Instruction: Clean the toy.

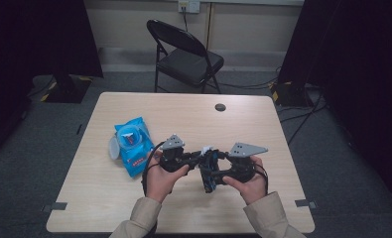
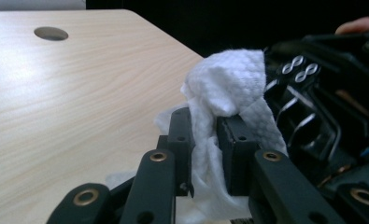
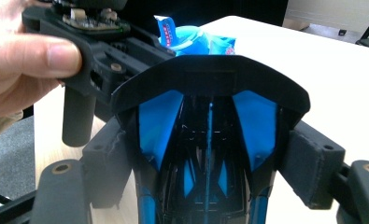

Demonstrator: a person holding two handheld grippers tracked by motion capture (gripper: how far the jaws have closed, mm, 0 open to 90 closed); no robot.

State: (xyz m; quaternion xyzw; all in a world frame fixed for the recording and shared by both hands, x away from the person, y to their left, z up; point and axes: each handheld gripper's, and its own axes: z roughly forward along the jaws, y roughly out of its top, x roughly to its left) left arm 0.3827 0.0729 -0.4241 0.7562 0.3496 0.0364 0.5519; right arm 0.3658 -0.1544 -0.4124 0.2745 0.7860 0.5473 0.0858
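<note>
My left gripper (image 1: 197, 156) is shut on a crumpled white wipe (image 1: 206, 149), pinched between its jaws (image 2: 205, 140). The wipe (image 2: 229, 84) rests against the black and blue toy car (image 2: 322, 102). My right gripper (image 1: 217, 173) is shut on that car (image 1: 209, 177), its padded jaws (image 3: 209, 170) clamping the car's two sides. The car's black rear spoiler (image 3: 210, 79) faces the right gripper view. Both grippers meet just above the table's near middle. A hand (image 3: 18, 65) holds the left gripper's body (image 3: 93, 56).
A blue pack of wet wipes (image 1: 133, 144) with its lid flipped open lies left of the grippers; its top (image 3: 196, 39) peeks over the car. The wooden table (image 1: 243, 124) has a cable hole (image 1: 220, 107) at the back. A folding chair (image 1: 183, 54) stands behind it.
</note>
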